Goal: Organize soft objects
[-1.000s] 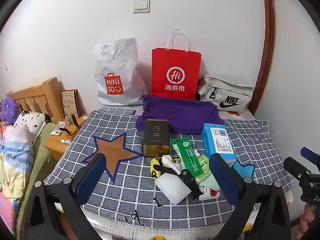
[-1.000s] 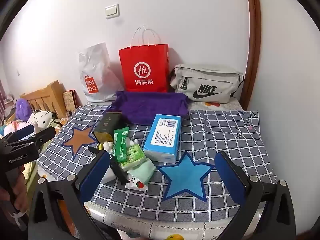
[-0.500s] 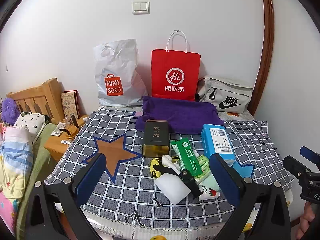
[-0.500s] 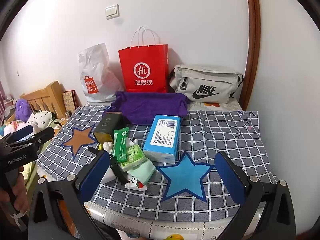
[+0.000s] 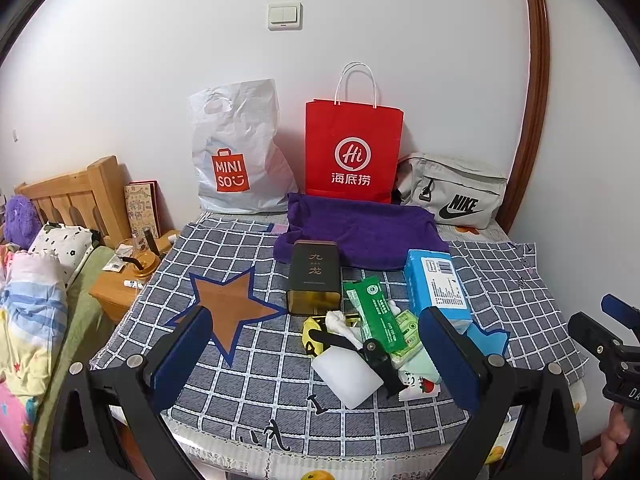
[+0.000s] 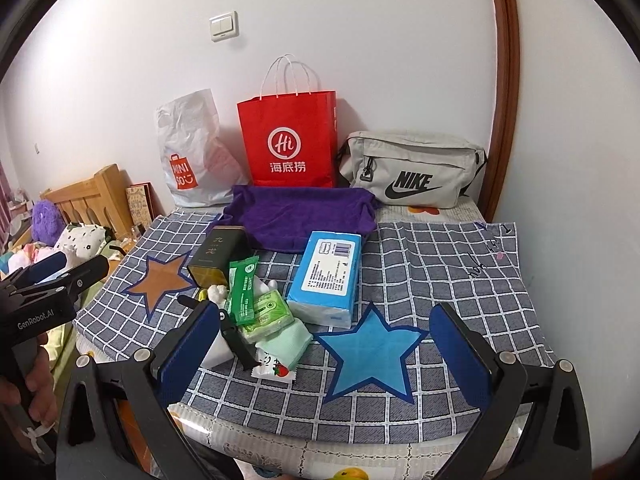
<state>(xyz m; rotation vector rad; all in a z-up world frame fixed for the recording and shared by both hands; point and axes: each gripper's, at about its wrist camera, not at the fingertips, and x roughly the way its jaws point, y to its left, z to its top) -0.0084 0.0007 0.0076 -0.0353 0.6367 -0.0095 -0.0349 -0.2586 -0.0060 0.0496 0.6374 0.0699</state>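
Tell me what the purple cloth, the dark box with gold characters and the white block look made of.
Purple cloth: soft terry or fleece, matte and fuzzy, lying in slack folds. Dark box: probably metal tin, with a glossy gold-tinted sheen along its lower edge, though coated card is possible. White block: seemingly foam sponge, matte, plain, with crisp edges.

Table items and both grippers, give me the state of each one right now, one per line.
Left gripper: jaws open, empty.
Right gripper: jaws open, empty.
Purple towel: spread out, rumpled.
Blue tissue pack: lying flat, sealed.
Dark tin: lying on its side.
Red paper bag: upright against the wall.
Grey waist bag: zipped shut.
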